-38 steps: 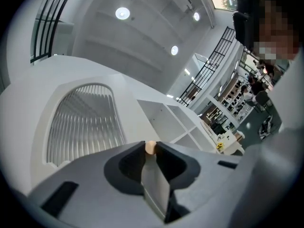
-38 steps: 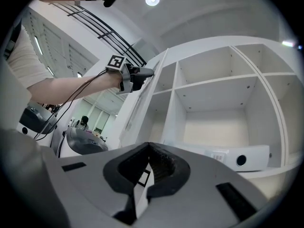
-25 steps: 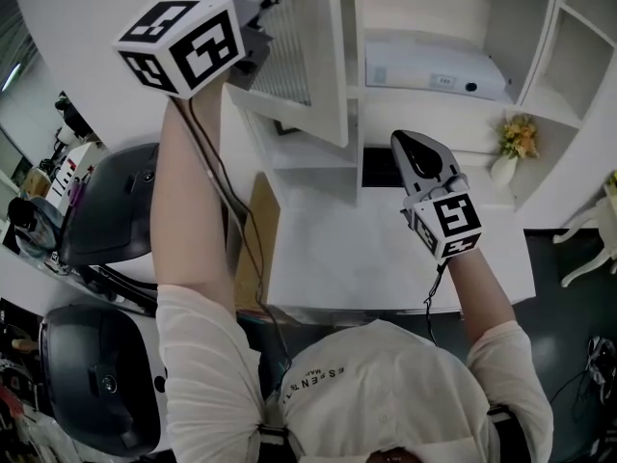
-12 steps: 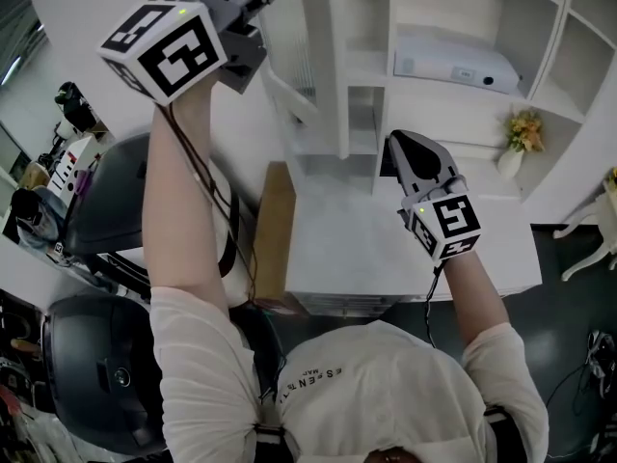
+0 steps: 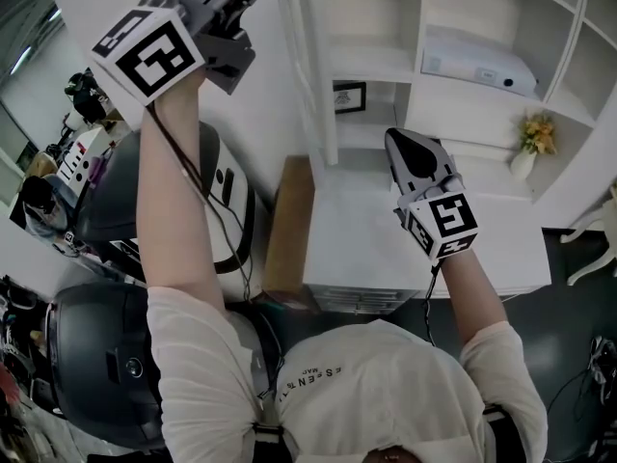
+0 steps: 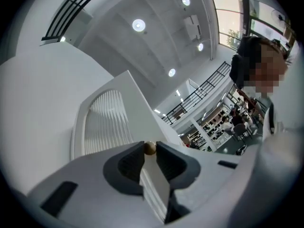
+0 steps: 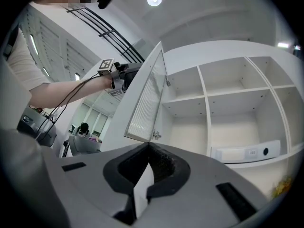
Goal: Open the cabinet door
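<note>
The white cabinet door (image 5: 314, 66) with its ribbed glass panel (image 7: 147, 99) stands swung out from the shelf unit, edge-on in the head view. My left gripper (image 6: 149, 149), raised high at the top left, is shut on the door's small brass knob (image 6: 149, 147); its marker cube (image 5: 149, 54) faces the head camera. The right gripper (image 5: 397, 141) hovers over the white desk in front of the open compartment. In the right gripper view its jaws (image 7: 148, 150) are shut with nothing between them.
Open shelves hold a white box-shaped device (image 5: 477, 66), a small framed picture (image 5: 349, 96) and a vase of yellow flowers (image 5: 530, 143). Below lies a white desk (image 5: 386, 244) with a brown side panel (image 5: 289, 225). Dark chairs (image 5: 96, 210) stand at the left.
The door has swung further open to the left with my left gripper on its knob, and the framed picture behind it has come into sight. The right gripper kept its pose.
</note>
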A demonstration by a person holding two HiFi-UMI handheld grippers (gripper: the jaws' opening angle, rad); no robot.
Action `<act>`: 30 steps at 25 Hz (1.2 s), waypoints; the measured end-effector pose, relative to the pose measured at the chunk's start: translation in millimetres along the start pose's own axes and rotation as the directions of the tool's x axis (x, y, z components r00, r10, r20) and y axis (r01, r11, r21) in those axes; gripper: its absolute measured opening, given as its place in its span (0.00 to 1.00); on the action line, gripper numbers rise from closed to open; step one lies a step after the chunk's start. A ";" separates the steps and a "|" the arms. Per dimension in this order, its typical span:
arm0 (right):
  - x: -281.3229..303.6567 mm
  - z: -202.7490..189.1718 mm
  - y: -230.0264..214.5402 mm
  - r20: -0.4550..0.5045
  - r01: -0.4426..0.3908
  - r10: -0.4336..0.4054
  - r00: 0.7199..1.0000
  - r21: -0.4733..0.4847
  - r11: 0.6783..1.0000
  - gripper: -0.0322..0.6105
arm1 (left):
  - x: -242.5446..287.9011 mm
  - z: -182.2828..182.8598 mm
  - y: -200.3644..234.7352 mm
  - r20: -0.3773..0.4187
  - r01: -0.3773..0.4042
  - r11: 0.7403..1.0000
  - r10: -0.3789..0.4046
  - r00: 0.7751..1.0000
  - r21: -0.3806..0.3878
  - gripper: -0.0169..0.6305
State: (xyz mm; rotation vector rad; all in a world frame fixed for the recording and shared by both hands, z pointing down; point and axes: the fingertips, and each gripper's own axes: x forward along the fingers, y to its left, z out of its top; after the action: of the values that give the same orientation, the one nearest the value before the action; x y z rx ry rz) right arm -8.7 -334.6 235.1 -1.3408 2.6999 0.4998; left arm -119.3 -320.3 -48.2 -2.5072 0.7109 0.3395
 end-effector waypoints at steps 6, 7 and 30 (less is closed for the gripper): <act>15.2 6.1 36.4 0.003 -0.029 0.029 1.000 -0.016 0.999 0.07 | -47.9 13.3 16.5 0.036 0.011 1.000 -0.010 0.999 -0.028 0.15; 18.4 8.0 43.9 0.003 -0.030 0.031 1.000 -0.019 0.999 0.07 | -59.3 17.0 19.8 0.046 0.010 0.999 -0.008 0.999 -0.032 0.15; 40.3 5.2 104.3 -0.043 -0.091 0.091 0.995 -0.014 0.996 0.07 | -127.6 25.8 59.2 0.069 -0.183 0.975 0.193 0.979 -0.122 0.16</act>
State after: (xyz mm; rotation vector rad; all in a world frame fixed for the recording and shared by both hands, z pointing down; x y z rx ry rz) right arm -115.9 -304.9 247.5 -1.2502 2.8075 0.5074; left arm -260.3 -296.5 -47.3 -2.5225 0.9231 0.5606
